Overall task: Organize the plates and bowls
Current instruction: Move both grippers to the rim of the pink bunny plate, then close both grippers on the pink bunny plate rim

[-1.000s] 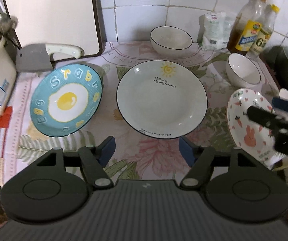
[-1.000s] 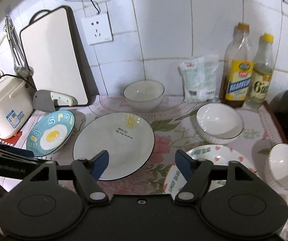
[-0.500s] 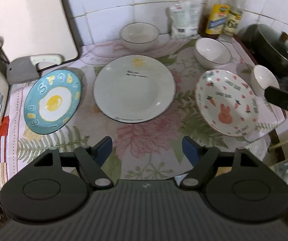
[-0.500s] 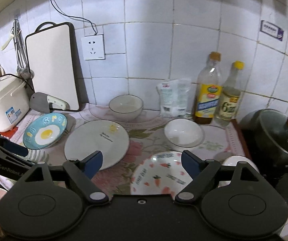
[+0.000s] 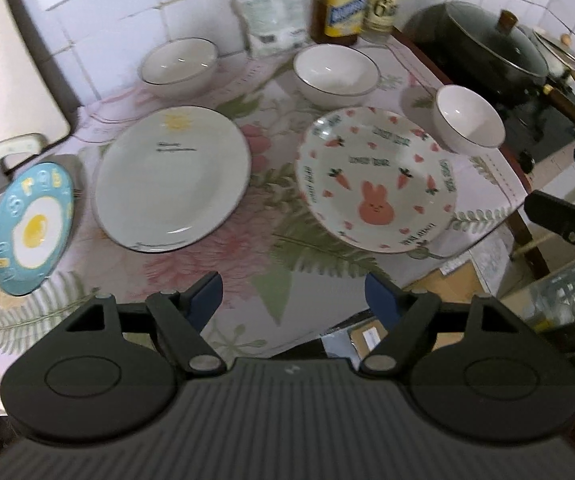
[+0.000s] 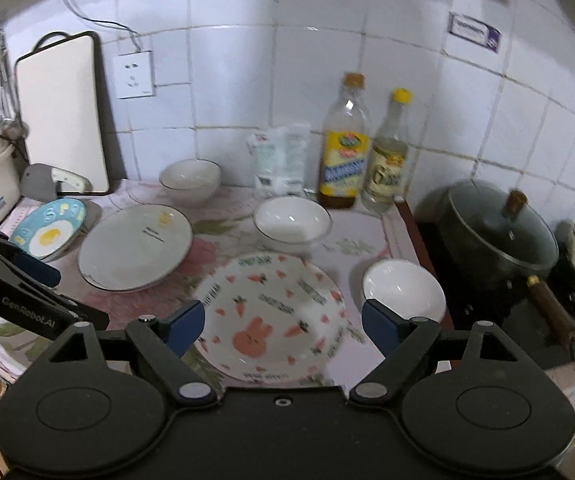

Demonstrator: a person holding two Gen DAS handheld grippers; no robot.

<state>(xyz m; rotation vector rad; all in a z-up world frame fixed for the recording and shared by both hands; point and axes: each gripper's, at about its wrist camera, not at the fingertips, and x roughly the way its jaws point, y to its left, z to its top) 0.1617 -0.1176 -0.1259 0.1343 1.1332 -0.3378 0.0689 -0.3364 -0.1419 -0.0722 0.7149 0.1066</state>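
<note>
blue egg plate (image 5: 31, 226): far left, flat | white sun plate (image 5: 171, 178): beside it | bunny-carrot plate (image 5: 375, 178): right, near surface edge | three white bowls (image 5: 179, 65) (image 5: 335, 74) (image 5: 469, 120): upright, empty, behind plates

"GenRobot.AI" stood printed on the black left gripper (image 6: 39, 280); a large "6" showed on the yellow-capped clear bottle's (image 5: 383, 4) label.
</note>
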